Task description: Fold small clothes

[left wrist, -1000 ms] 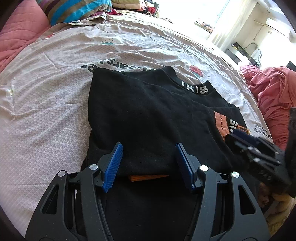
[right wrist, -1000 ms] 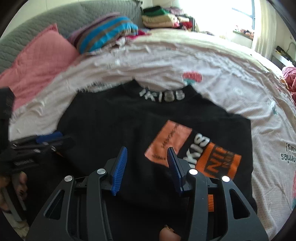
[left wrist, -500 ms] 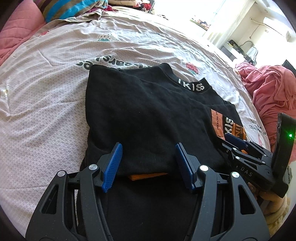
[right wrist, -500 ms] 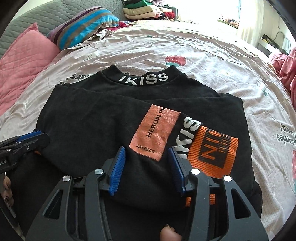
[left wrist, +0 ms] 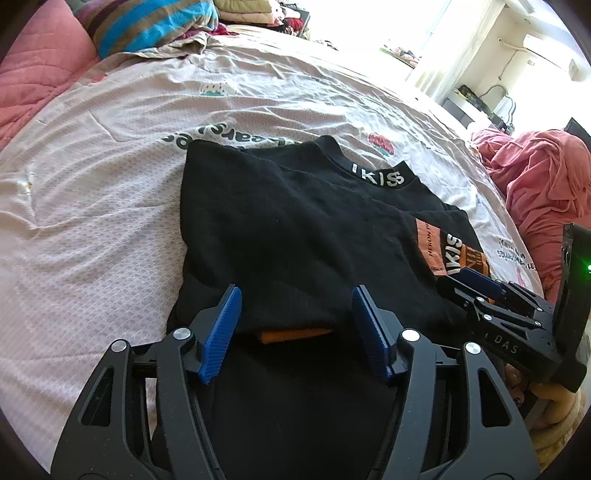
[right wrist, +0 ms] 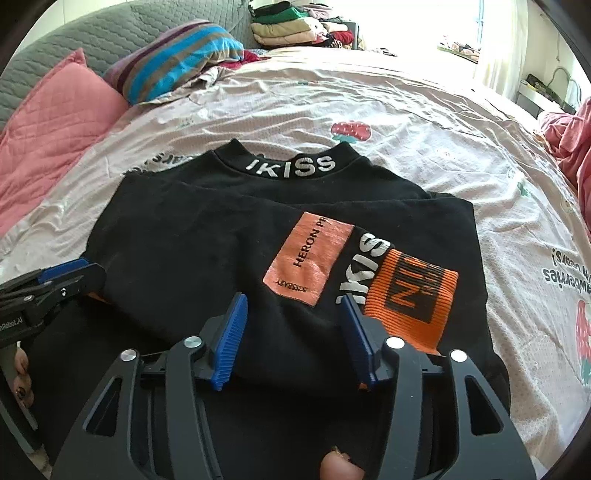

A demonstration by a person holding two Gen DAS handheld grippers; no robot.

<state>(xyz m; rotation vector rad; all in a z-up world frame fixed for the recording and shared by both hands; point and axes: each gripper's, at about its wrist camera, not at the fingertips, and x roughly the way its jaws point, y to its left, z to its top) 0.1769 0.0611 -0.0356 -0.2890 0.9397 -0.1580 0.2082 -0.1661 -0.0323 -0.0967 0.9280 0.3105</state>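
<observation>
A black sweatshirt (left wrist: 295,236) with a white "IKISS" collar and orange patches lies partly folded on the bed; it also shows in the right wrist view (right wrist: 207,240). My left gripper (left wrist: 295,328) is open and empty, its blue fingers on either side of the shirt's near folded edge on the left. My right gripper (right wrist: 291,338) is open and empty over the near edge by the orange patches (right wrist: 410,291). Each gripper shows in the other's view: the right one (left wrist: 480,284) and the left one (right wrist: 66,275).
The pale printed bedsheet (left wrist: 92,221) spreads around the shirt. Pink pillows (right wrist: 51,122) and a striped pillow (right wrist: 177,59) lie at the headboard. Folded clothes (right wrist: 295,26) are stacked at the far side. A pink blanket (left wrist: 543,184) is heaped at the right.
Both grippers have drawn back slightly along the shirt's near edge, and the right one has lifted its view. The shirt has not moved. Both jaws stay open.
</observation>
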